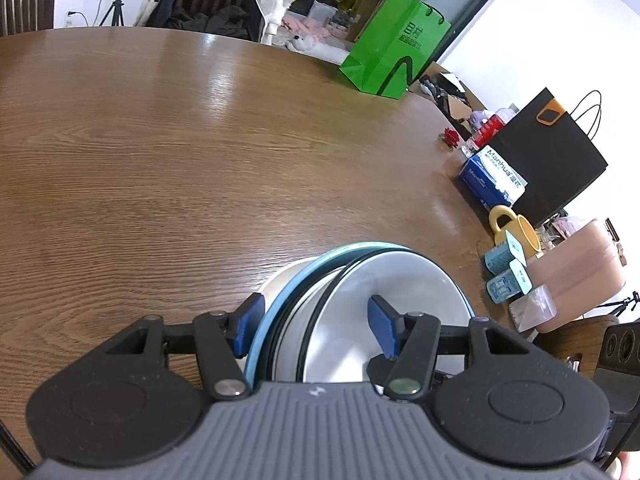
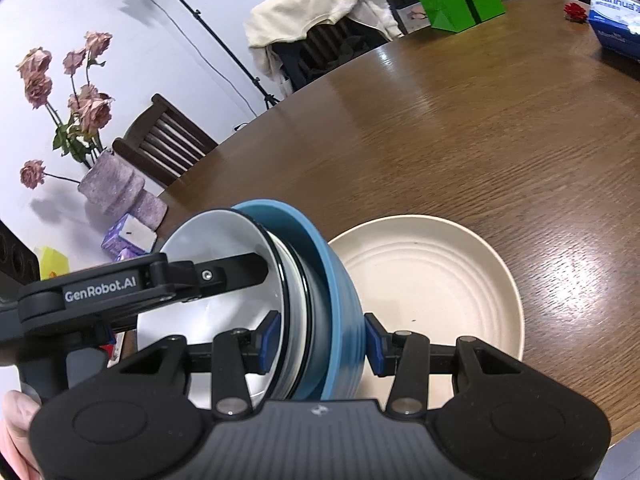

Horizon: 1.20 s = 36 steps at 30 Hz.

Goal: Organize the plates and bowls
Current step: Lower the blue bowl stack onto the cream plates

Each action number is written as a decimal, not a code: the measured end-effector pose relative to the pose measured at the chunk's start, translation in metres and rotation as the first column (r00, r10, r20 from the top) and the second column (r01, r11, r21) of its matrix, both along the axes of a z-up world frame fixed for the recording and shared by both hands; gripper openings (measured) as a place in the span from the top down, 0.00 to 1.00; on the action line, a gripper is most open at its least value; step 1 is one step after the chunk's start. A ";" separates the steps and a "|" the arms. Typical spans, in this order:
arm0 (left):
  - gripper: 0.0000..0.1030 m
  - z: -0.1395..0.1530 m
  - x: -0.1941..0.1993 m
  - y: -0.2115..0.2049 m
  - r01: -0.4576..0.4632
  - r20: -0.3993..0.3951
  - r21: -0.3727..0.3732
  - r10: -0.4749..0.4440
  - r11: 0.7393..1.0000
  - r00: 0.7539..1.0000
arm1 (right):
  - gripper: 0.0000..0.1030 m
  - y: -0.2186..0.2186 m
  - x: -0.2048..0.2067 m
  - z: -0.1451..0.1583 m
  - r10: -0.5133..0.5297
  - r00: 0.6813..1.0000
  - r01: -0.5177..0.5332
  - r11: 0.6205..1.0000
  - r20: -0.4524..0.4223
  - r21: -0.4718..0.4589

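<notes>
A nested stack of bowls (image 2: 304, 304), a blue one outside and white black-rimmed ones within, was tipped on edge and carried above the table, just beside a cream plate (image 2: 432, 280) that lay flat on the wood. Both tools gripped it. The right gripper (image 2: 320, 340) was clamped at a middling width across the stack's walls, one pad inside the white bowl and the other on the blue outer wall. The left gripper (image 2: 208, 276) reached in from the other side and, in its own view, also straddled the stack's rims (image 1: 316, 328), one pad inside the innermost bowl and one outside.

The bowls seemed already gathered into one stack; what probably remained was to set that stack down, perhaps on the plate, and let go.

The table (image 1: 160, 140) was brown wood grain, glossy and mostly bare. Along its far edge stood a green paper bag (image 1: 394, 52), a black bag (image 1: 552, 152), a tissue box (image 1: 492, 180) and a yellow mug (image 1: 516, 232). Beyond were a chair (image 2: 328, 32) draped with pale clothing, a vase of dried roses (image 2: 108, 188) and a lamp stand (image 2: 200, 20) against a white wall.
</notes>
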<state>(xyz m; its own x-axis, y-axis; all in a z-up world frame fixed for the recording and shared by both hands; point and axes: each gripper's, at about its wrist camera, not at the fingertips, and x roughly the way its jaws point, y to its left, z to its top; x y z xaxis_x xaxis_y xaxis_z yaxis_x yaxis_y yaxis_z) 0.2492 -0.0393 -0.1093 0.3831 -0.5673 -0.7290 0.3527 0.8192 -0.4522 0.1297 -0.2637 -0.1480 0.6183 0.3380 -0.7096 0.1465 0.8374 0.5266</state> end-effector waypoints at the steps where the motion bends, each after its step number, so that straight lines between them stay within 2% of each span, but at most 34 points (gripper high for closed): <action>1: 0.44 -0.001 0.001 -0.002 0.003 -0.002 -0.001 -0.003 1.000 1.000 | 0.58 -0.002 0.000 -0.001 -0.004 1.000 0.004 1.000 -0.002 0.000; 22: 0.44 -0.019 0.010 -0.033 0.060 -0.040 0.002 -0.060 0.998 0.997 | 0.58 -0.033 -0.004 -0.018 -0.060 0.997 0.061 0.998 -0.041 0.000; 36: 0.44 -0.032 0.017 -0.037 0.074 -0.066 0.007 -0.074 0.997 0.995 | 0.58 -0.034 0.001 -0.029 -0.080 0.995 0.081 0.997 -0.067 0.002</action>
